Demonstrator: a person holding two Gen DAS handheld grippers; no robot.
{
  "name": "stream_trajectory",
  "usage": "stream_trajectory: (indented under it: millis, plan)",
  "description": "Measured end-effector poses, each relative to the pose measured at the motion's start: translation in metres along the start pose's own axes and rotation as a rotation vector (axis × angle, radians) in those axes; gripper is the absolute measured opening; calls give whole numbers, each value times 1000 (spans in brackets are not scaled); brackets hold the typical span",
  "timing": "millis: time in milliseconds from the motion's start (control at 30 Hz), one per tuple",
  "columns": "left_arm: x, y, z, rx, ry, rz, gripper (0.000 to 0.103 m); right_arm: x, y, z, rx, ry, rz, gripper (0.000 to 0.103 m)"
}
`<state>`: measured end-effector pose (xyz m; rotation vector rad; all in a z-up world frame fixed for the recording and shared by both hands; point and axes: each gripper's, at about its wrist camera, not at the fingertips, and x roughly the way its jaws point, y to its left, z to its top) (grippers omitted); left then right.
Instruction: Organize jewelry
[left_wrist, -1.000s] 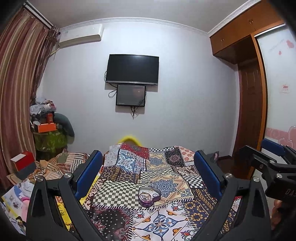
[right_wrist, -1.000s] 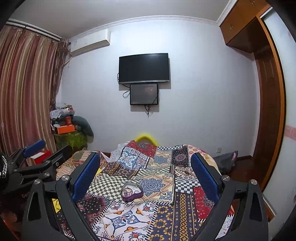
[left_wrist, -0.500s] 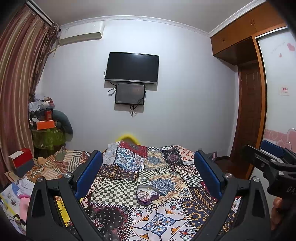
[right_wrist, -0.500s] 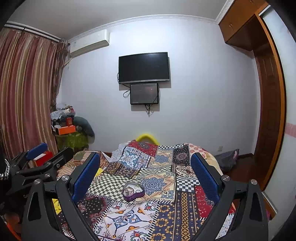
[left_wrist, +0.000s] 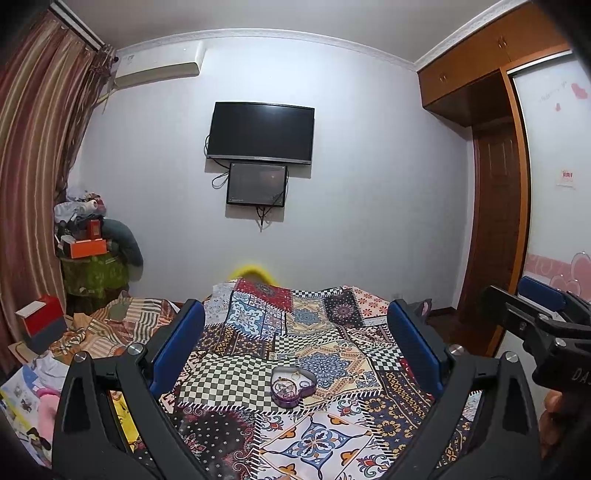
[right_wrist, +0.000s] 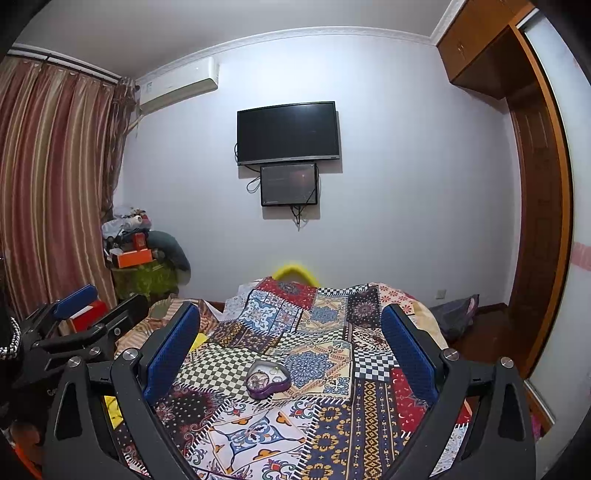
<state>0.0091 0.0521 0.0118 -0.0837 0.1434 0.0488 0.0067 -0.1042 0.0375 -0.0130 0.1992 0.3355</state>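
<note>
A purple heart-shaped jewelry box (left_wrist: 293, 384) lies open on the patchwork bedspread (left_wrist: 325, 332), with small pieces of jewelry inside it. My left gripper (left_wrist: 295, 317) hovers above the bed with its blue-padded fingers wide apart and nothing between them. In the right wrist view the same box (right_wrist: 266, 379) sits between and beyond the blue pads of my right gripper (right_wrist: 291, 317), which is also open and empty. Each gripper shows at the edge of the other's view: the right gripper (left_wrist: 535, 314) at the right, the left gripper (right_wrist: 77, 317) at the left.
A TV (left_wrist: 260, 133) and a smaller screen (left_wrist: 256, 184) hang on the far wall. A cluttered stand with an orange box (left_wrist: 88, 248) is at the left by striped curtains (left_wrist: 33, 177). A wooden wardrobe and door (left_wrist: 495, 236) fill the right side.
Both views have tilted up slightly, so the heart-shaped box sits lower in frame. Both grippers stay open and empty.
</note>
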Motion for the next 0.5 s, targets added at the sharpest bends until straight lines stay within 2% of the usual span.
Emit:
stream_trajectory:
  millis: [167,500]
  plan:
    - [2,-1,-2,2,12,-21,99,2,1,0,2,4,-1,97]
    - [5,-3,-5,19,17,-17,100,3,0,-1,9,11,3,97]
